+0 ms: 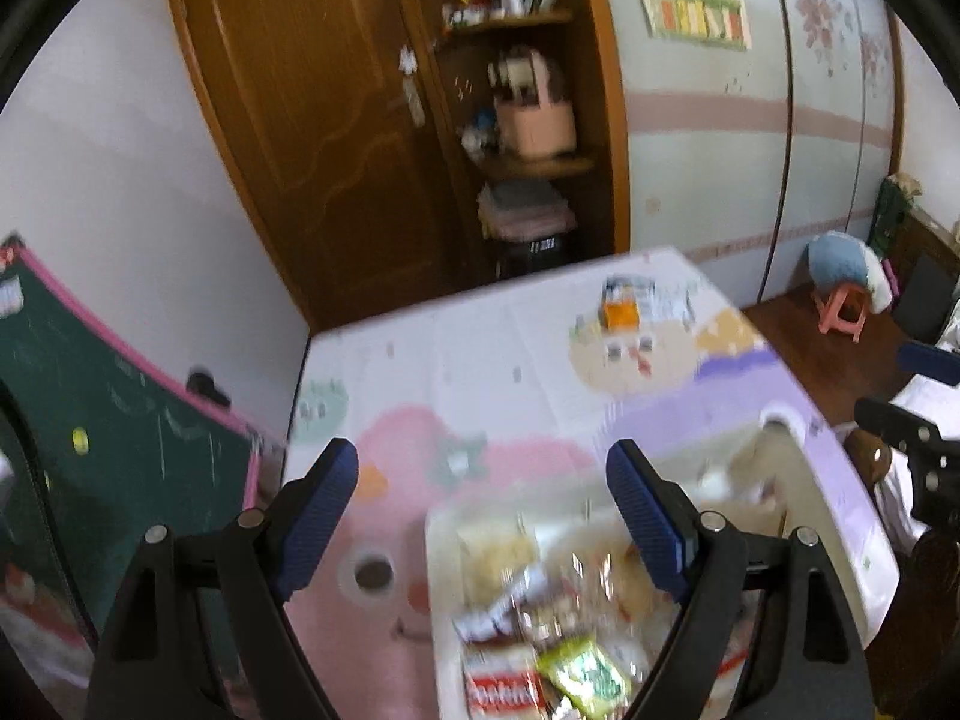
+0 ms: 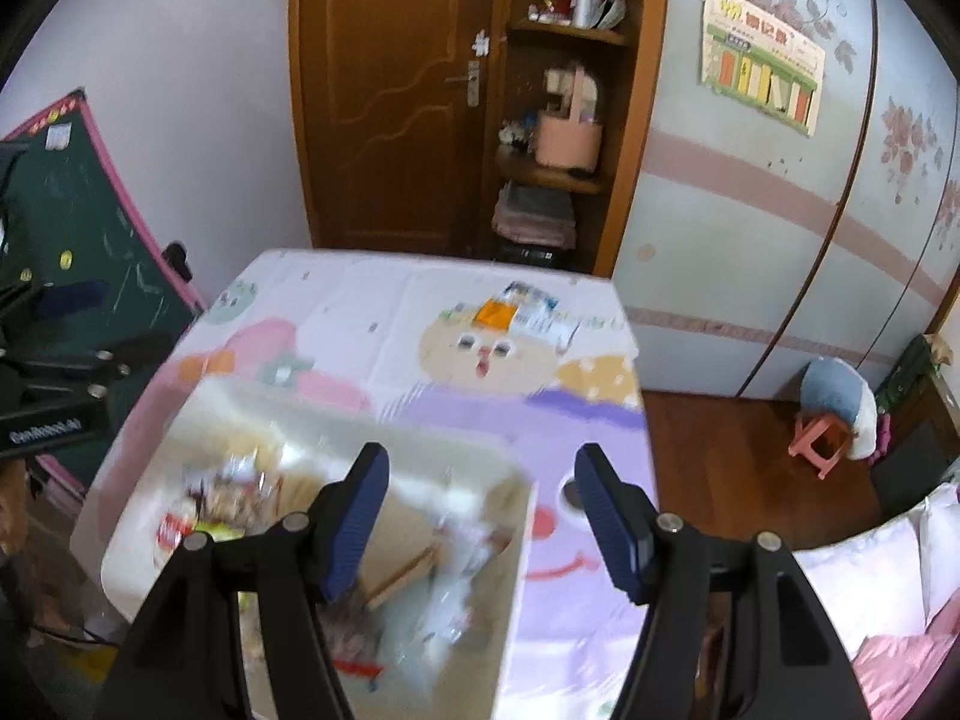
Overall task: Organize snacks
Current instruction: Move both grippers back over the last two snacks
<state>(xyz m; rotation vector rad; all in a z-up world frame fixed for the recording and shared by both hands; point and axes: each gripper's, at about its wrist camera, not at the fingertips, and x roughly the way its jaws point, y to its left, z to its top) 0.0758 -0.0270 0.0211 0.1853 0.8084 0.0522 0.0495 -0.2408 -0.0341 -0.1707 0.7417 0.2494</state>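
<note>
Snacks (image 1: 558, 648) fill the bin (image 2: 516, 540); both claws, left gripper (image 1: 483, 516) and right gripper (image 2: 480, 516), gape empty; a hasty grab could crush packets.

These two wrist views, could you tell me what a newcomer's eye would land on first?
Probably the white bin full of snack packets at the near end of the table, on a pastel cartoon tablecloth. Each view is framed by its own gripper, left gripper and right gripper, blue-padded jaws apart and holding nothing. At the table's far end lies a lone orange packet.
</note>
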